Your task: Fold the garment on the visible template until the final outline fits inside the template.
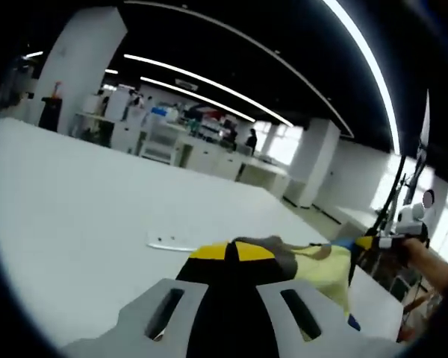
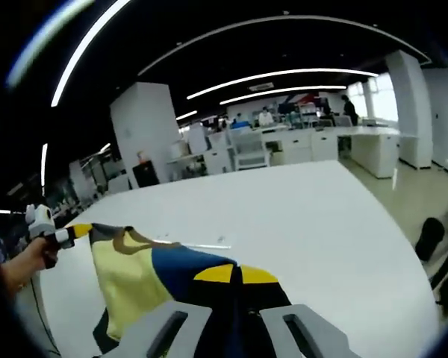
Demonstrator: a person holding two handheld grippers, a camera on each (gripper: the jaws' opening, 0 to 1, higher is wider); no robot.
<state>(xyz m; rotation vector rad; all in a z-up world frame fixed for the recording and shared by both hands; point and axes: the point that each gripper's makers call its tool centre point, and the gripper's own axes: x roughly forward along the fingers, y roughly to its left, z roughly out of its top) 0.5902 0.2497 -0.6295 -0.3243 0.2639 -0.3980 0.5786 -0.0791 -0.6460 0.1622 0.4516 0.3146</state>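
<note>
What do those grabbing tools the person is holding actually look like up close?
Each gripper, left and right, has two pale grey jaws, each with a dark slot, either side of a black body with yellow patches. From the other side, each shows as a dark, yellow-tipped tool with a white part on top, gripped by the person's hand.

The left gripper [image 1: 231, 262] grips the yellow, grey and black garment [image 1: 313, 262] above the white table [image 1: 67, 209]; the right gripper [image 1: 369, 242] holds its far corner.

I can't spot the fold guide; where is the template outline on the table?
In the right gripper view, a thin template line lies on the white table, just beyond the lifted garment, which both grippers hold.
</note>
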